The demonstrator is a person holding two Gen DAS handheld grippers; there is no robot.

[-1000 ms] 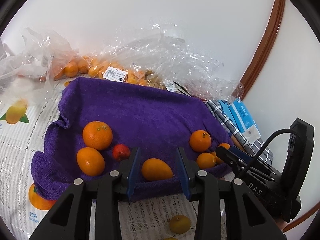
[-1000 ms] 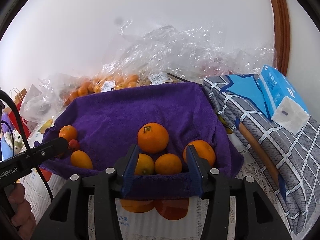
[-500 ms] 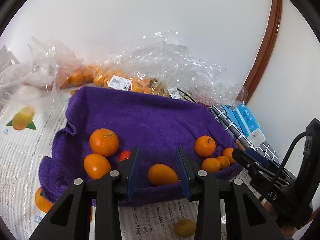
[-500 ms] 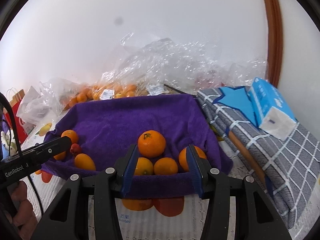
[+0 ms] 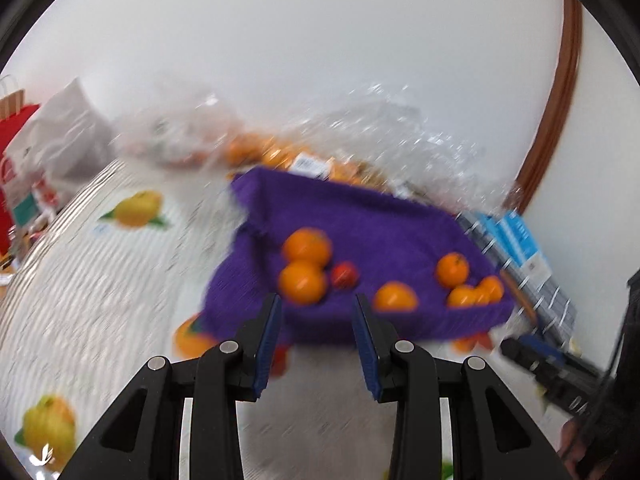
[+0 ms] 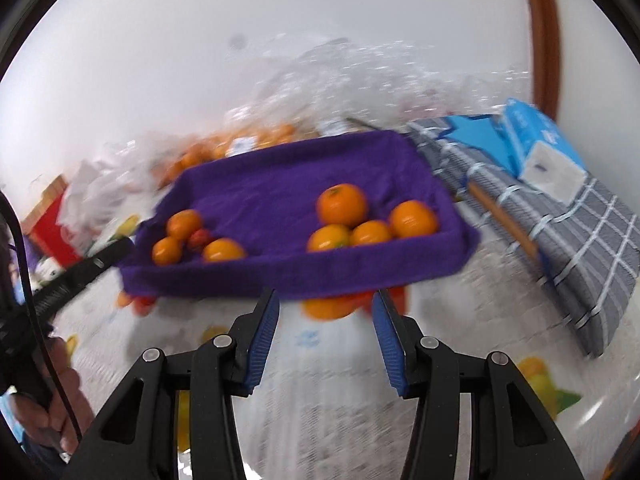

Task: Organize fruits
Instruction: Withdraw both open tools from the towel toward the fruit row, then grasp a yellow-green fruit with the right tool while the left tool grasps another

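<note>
A purple towel-lined tray point(image 5: 360, 216) point(image 6: 288, 272) holds several oranges: one group at its left point(image 5: 306, 268) point(image 6: 180, 236) with a small red fruit point(image 5: 344, 275) point(image 6: 199, 237), one group at its right point(image 5: 466, 284) point(image 6: 360, 220). My left gripper point(image 5: 316, 324) is open and empty, back from the tray's near edge. My right gripper point(image 6: 326, 316) is open and empty, also short of the tray's front edge. Both views are motion-blurred.
Clear plastic bags with more oranges point(image 5: 272, 156) point(image 6: 240, 140) lie behind the tray. A grey checked cloth point(image 6: 560, 232) with a blue tissue pack point(image 6: 540, 152) is at the right. A red bag point(image 5: 16, 160) stands far left. The tablecloth point(image 5: 100, 280) has printed fruit.
Both grippers have pulled back from the tray and away from the fruit; the tray now sits farther off. The left view has swung left. Both jaws stay open.
</note>
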